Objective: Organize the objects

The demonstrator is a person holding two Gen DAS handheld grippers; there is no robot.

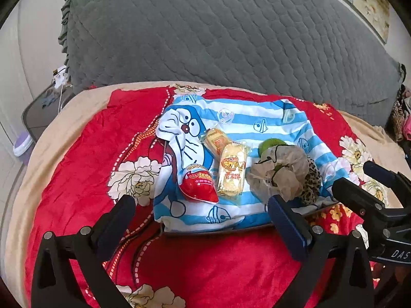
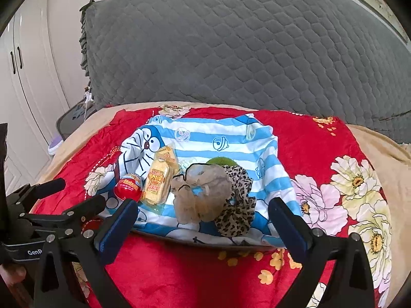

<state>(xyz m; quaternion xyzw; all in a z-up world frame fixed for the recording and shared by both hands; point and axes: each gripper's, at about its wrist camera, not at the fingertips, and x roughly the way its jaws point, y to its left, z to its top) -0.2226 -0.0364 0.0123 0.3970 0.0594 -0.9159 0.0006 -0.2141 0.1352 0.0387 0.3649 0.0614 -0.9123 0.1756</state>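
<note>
A blue-striped Doraemon cloth (image 1: 257, 120) (image 2: 231, 138) covers a tray on a red floral blanket. On it lie a red toy egg (image 1: 199, 186) (image 2: 128, 186), two yellow snack packets (image 1: 232, 173) (image 2: 157, 183), a pale scrunchie (image 1: 280, 170) (image 2: 205, 192), a leopard-print scrunchie (image 1: 313, 179) (image 2: 239, 205) and a green object (image 1: 269, 145) (image 2: 218, 161), partly hidden. My left gripper (image 1: 203, 220) is open and empty, just short of the tray's near edge. My right gripper (image 2: 203, 223) is open and empty in front of the scrunchies.
A grey quilted headboard (image 1: 218, 30) (image 2: 244, 41) rises behind the bed. The red blanket (image 1: 205, 264) (image 2: 200, 272) spreads around the tray. White wardrobe doors (image 2: 23, 77) and a small side table (image 1: 41, 110) stand at the left.
</note>
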